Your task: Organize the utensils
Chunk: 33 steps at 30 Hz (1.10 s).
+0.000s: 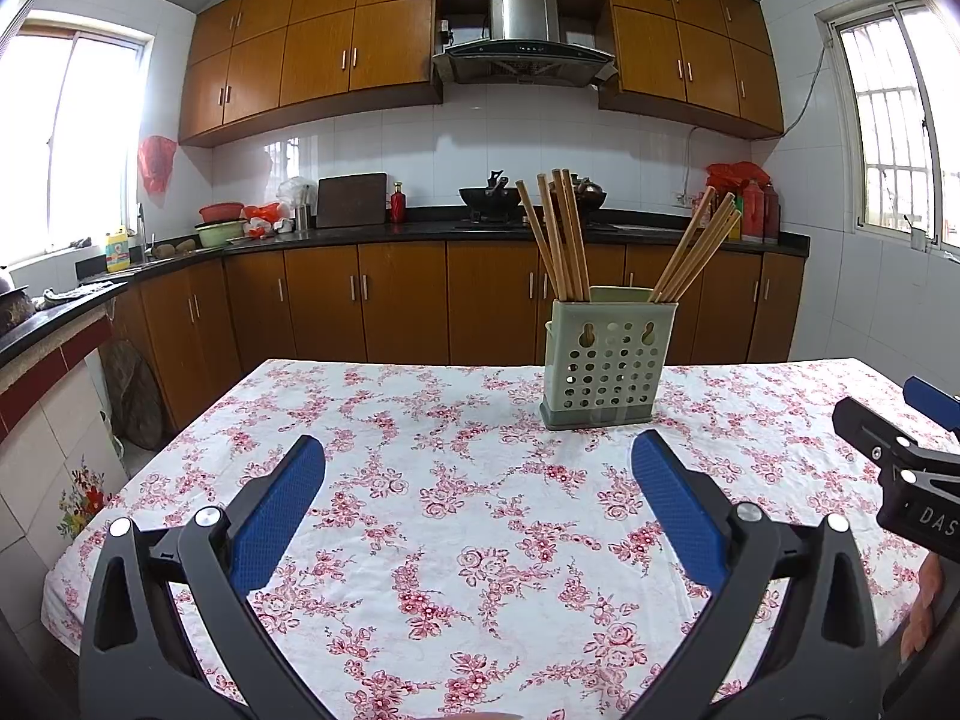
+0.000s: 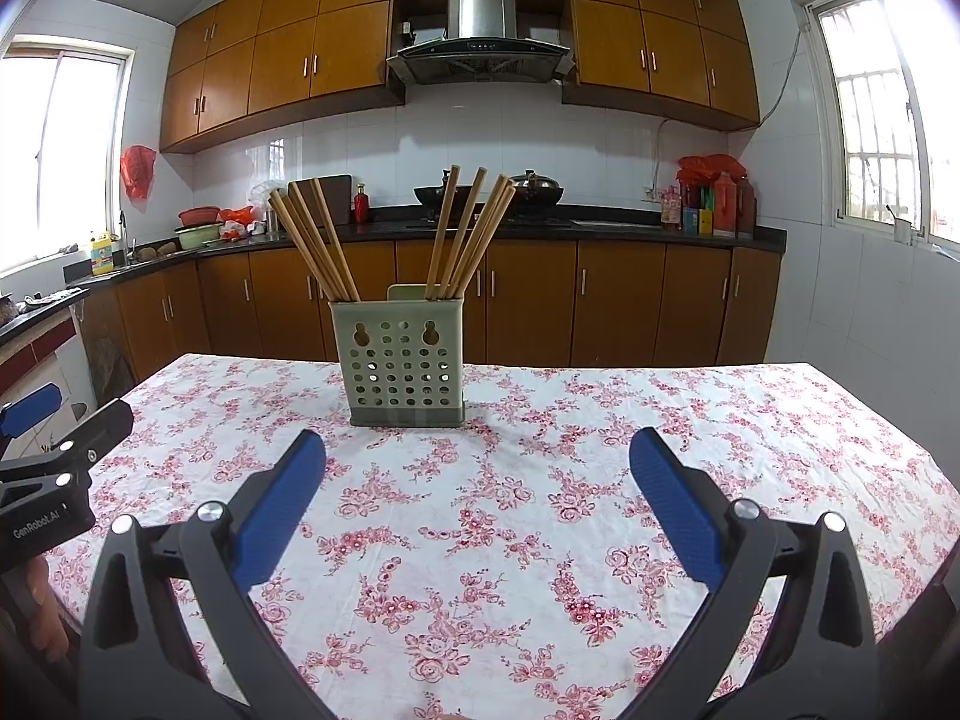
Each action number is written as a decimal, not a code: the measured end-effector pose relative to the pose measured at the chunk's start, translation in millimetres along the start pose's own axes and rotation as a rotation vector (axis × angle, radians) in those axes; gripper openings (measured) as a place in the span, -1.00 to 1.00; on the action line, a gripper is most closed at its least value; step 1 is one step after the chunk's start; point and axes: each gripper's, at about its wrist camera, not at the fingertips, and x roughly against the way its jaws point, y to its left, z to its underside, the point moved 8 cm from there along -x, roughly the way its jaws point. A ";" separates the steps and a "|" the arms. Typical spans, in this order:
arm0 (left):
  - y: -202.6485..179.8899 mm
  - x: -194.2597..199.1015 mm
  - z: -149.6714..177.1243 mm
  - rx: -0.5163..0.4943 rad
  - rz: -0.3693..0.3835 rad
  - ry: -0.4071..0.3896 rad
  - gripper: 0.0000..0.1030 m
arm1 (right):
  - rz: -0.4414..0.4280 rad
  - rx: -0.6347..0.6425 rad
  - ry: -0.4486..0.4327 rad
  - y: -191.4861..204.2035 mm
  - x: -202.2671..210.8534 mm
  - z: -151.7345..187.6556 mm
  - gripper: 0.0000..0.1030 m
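Observation:
A pale green perforated utensil holder (image 1: 606,360) stands upright on the floral tablecloth (image 1: 456,516), far of centre. Two bunches of wooden chopsticks (image 1: 558,234) stand in it, one leaning left, the other (image 1: 696,249) leaning right. The holder also shows in the right wrist view (image 2: 401,360) with its chopsticks (image 2: 312,246). My left gripper (image 1: 478,456) is open and empty, above the cloth short of the holder. My right gripper (image 2: 477,456) is open and empty, likewise short of the holder. Each gripper's side shows at the other view's edge.
The table's far edge (image 1: 540,365) lies just behind the holder. Beyond it run brown kitchen cabinets and a dark counter (image 1: 420,231) with a wok, bottles and bowls. A tiled ledge (image 1: 48,354) stands left of the table.

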 end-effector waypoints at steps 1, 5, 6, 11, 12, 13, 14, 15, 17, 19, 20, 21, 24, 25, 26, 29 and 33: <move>0.2 -0.3 0.5 0.000 0.000 0.000 0.96 | 0.000 -0.001 0.000 -0.1 0.1 -0.2 0.92; -0.4 -0.3 0.9 0.000 0.002 0.002 0.96 | 0.000 -0.001 0.000 -0.1 0.2 -0.4 0.92; -0.2 -0.5 0.7 0.000 0.001 0.001 0.96 | 0.000 -0.001 0.000 -0.1 0.2 -0.4 0.92; -0.7 -0.2 0.7 0.000 0.001 0.003 0.96 | 0.000 -0.001 0.000 -0.3 0.3 -0.4 0.92; -1.0 -0.3 1.3 0.000 0.001 0.003 0.96 | 0.000 -0.002 0.000 -0.2 0.3 -0.4 0.92; -1.4 -0.1 1.6 0.000 0.002 0.003 0.96 | -0.001 -0.002 0.000 -0.5 0.4 -0.7 0.92; -1.8 0.0 2.3 0.000 0.003 0.004 0.96 | -0.001 -0.002 0.000 -0.6 0.4 -0.8 0.92; -1.8 -0.4 2.6 -0.001 0.003 0.004 0.96 | -0.001 -0.001 0.001 -0.6 0.4 -0.8 0.92; -2.3 -0.1 2.7 -0.001 0.004 0.005 0.96 | 0.000 -0.001 0.001 -0.4 0.3 -0.6 0.92; -3.1 -2.1 3.6 -0.002 0.005 0.007 0.96 | -0.001 -0.002 0.001 -0.5 0.4 -0.9 0.92; -3.9 -1.6 4.1 -0.002 0.006 0.007 0.96 | -0.001 -0.002 0.001 -0.4 0.4 -1.0 0.92; -3.4 -1.9 3.6 -0.001 0.006 0.007 0.96 | 0.000 -0.001 0.000 -0.3 0.4 -1.0 0.92; -4.1 -1.6 3.9 -0.001 0.006 0.008 0.96 | -0.001 -0.002 0.001 -0.5 0.5 -1.3 0.92; -3.8 -1.8 3.6 -0.001 0.006 0.007 0.96 | 0.000 -0.002 0.001 -0.5 0.5 -1.3 0.92; -4.1 -1.6 3.8 -0.001 0.005 0.007 0.96 | 0.000 -0.002 0.001 -0.4 0.4 -1.2 0.92; -3.3 -2.0 3.0 -0.001 0.005 0.007 0.96 | 0.000 -0.002 0.001 -0.6 0.6 -1.5 0.92; -3.1 -1.9 2.8 0.000 0.006 0.008 0.96 | 0.000 -0.002 0.002 -0.2 0.0 -1.0 0.92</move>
